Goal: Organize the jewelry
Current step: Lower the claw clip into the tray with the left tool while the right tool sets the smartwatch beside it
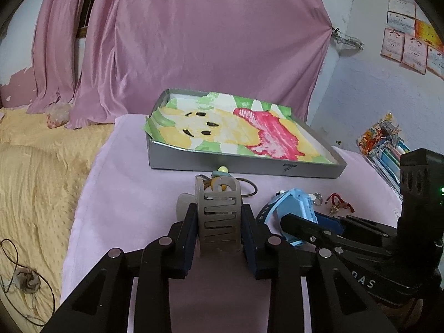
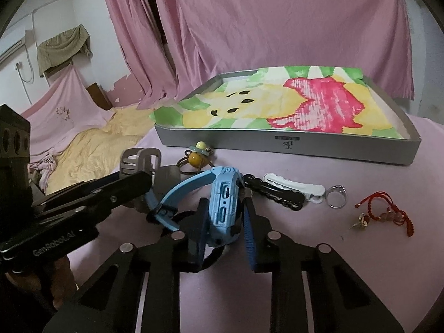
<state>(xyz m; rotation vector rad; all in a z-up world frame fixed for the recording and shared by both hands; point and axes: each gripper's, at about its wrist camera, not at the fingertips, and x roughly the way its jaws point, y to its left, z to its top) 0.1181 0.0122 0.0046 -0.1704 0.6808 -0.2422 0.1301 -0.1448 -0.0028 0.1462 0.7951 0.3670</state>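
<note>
One tray [image 2: 305, 145], one watch [image 2: 222, 202], two clips [image 2: 277, 193], one ring [image 2: 337, 195].

A grey tray [image 2: 305, 145] holds a yellow, green and pink painted sheet [image 2: 277, 105]. At six o'clock lie a light-blue watch [image 2: 223, 202], beige hair clip [image 1: 217, 216], red cord bracelet [image 2: 388, 211], on a pink cloth [image 2: 360, 249]. Pink curtain [image 2: 277, 27] behind.

Dim, soft indoor light, faint shadows, slight blur, strong fisheye bending, dark vignetted corners
</note>
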